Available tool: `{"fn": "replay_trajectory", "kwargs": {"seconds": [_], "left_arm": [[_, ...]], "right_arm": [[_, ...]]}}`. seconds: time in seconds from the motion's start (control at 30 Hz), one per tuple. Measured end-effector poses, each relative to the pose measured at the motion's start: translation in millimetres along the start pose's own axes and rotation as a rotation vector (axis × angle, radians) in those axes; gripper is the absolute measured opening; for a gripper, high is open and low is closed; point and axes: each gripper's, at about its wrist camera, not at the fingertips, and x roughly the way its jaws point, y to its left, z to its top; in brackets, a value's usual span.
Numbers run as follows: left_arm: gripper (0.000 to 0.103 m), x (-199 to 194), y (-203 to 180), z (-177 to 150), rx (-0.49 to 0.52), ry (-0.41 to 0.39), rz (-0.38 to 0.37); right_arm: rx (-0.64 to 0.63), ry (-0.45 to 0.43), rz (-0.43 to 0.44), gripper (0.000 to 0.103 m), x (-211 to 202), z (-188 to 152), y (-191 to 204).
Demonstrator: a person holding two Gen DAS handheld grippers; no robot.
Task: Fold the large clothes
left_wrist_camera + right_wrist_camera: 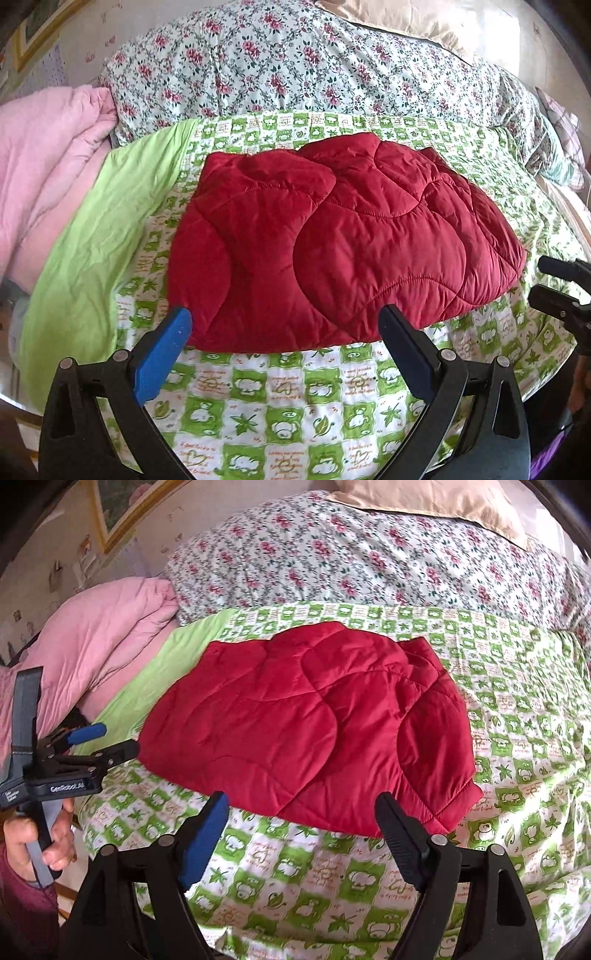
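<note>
A red quilted jacket (332,243) is lying folded in a compact bundle on the green-and-white patterned quilt (295,406) covering the bed. The left gripper (284,332) is hovering just in front of the jacket's near edge, jaws spread wide and grasping nothing. The right gripper (301,816) is doing likewise, jaws released. A pink blanket (96,635) is sitting beside the quilt.

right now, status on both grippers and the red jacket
Left gripper open, empty. Right gripper open, empty. Red quilted jacket lies folded on green checked quilt, untouched. Nothing in the way.
</note>
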Motion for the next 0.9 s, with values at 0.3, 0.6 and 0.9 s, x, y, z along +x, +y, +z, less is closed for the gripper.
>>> {"fn": "replay_trajectory", "kwargs": {"seconds": [0.3, 0.6, 0.9], "left_arm": [[0.101, -16, 7, 8, 0.034, -0.024, 0.062], [0.101, -20, 10, 19, 0.055, -0.044, 0.069], [0.101, -16, 6, 27, 0.105, -0.06, 0.072]], "right_arm": [[-0.056, 0.013, 0.021, 0.088, -15, 2, 11], [-0.087, 0.001, 0.022, 0.089, -25, 16, 11], [-0.115, 0.016, 0.045, 0.093, -28, 29, 11]]}}
